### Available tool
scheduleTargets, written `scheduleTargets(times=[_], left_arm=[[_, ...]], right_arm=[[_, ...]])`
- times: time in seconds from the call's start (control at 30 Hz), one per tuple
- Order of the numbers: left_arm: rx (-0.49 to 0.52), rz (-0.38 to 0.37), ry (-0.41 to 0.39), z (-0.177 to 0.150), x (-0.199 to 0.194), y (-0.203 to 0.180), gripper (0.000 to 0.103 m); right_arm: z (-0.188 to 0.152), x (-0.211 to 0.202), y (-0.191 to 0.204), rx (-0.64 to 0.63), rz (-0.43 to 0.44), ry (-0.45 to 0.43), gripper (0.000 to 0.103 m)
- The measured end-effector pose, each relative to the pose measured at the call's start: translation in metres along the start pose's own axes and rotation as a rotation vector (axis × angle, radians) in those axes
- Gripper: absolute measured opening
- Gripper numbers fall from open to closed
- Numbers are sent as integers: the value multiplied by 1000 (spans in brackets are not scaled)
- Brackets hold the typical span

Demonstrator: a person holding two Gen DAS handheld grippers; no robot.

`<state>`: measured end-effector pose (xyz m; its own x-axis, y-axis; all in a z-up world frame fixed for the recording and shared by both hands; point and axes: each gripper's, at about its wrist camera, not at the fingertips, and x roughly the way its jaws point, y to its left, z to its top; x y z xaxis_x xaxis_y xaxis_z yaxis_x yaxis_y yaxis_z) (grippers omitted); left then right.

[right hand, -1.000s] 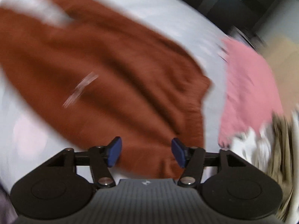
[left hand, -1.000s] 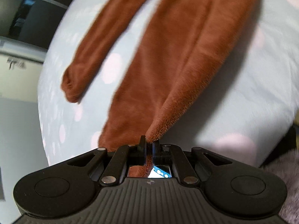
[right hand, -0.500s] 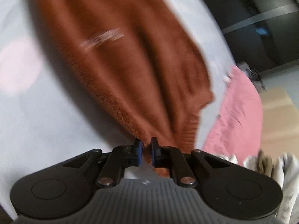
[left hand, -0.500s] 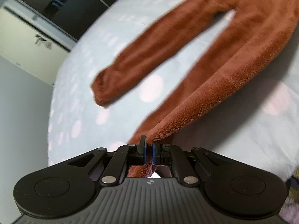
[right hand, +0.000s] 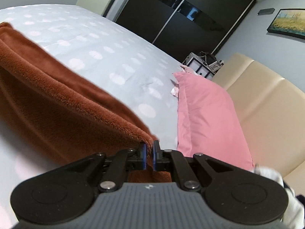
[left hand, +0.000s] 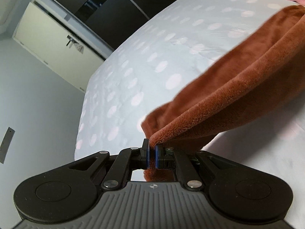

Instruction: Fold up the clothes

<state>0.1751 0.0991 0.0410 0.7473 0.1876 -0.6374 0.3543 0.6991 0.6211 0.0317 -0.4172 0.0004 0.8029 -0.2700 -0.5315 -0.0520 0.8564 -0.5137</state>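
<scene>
A rust-brown fleece garment (left hand: 238,87) is held up over a pale blue bed with pink dots (left hand: 144,61). My left gripper (left hand: 152,153) is shut on one end of the garment, and the cloth stretches away to the upper right. In the right wrist view the same garment (right hand: 47,95) stretches to the left. My right gripper (right hand: 148,157) is shut on its edge. The fold sags between the two grippers above the bed (right hand: 99,43).
A pink pillow (right hand: 204,114) lies on the bed to the right, next to a cream padded headboard (right hand: 266,103). Dark sliding wardrobe doors (right hand: 183,13) and a small shelf unit (right hand: 204,64) stand beyond the bed. A pale door (left hand: 51,38) is at left.
My right gripper was open a second ago and has shut on the garment's edge. Both grippers have lifted their ends, and the views have tilted up toward the room.
</scene>
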Motion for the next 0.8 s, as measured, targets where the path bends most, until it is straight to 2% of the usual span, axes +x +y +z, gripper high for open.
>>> scheduleTargets(times=[0.17, 0.4, 0.57, 0.67, 0.77, 0.8], left_arm=[[22, -8, 72, 43, 66, 3, 3], [65, -34, 192, 70, 160, -12, 3], [47, -49, 222, 74, 204, -27, 5], [41, -39, 212, 71, 218, -33, 8], [-18, -38, 206, 68, 223, -27, 21], [-47, -36, 207, 67, 224, -23, 33]], right_arm=[[31, 46, -6, 11, -25, 28, 8], [53, 130, 4, 13, -49, 68, 8], [55, 187, 16, 59, -46, 137, 8], [51, 210, 23, 83, -43, 163, 8], [50, 222, 25, 122, -44, 164, 10], [50, 224, 26, 126, -47, 165, 17]])
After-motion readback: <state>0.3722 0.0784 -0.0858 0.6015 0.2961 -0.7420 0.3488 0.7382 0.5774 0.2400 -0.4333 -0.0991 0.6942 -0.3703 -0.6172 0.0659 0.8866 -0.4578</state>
